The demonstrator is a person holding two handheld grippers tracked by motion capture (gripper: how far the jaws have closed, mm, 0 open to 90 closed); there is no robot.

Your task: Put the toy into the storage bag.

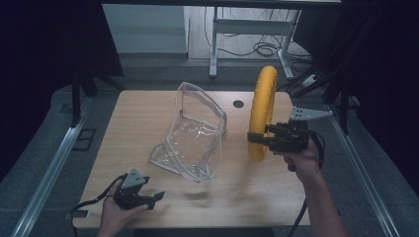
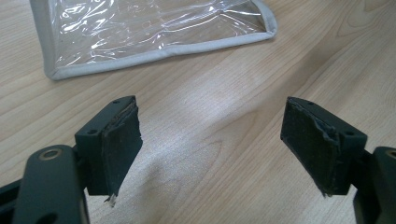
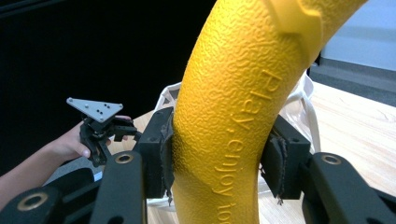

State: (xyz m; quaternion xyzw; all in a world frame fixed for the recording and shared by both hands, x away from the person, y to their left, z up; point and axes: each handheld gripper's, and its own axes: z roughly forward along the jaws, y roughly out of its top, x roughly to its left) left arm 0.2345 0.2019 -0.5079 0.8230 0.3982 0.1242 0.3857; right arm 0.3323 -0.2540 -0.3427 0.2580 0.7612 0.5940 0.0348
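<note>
Setting: a pale wood worktop (image 1: 148, 123) in a dim room, with a desk frame and loose cables on the floor beyond it.
Landmark: a clear plastic bag (image 1: 195, 133) with grey piping sits mid-worktop, its mouth propped open and upward, probably so something can be dropped in.
Yellow ring (image 1: 261, 111): stands on edge just right of the bag, its lower rim at or just above the wood; I cannot tell which. Held upright, its thin profile suits the bag's mouth.
Right hand-held gripper (image 1: 258, 139): clamped across the ring's lower arc, pads pressing its pebbled skin from both sides, which keeps it from rolling.
Left hand-held gripper (image 1: 157, 197): low over the wood, in front of the bag, jaws spread wide with nothing between them, seemingly ready to steady the bag.
</note>
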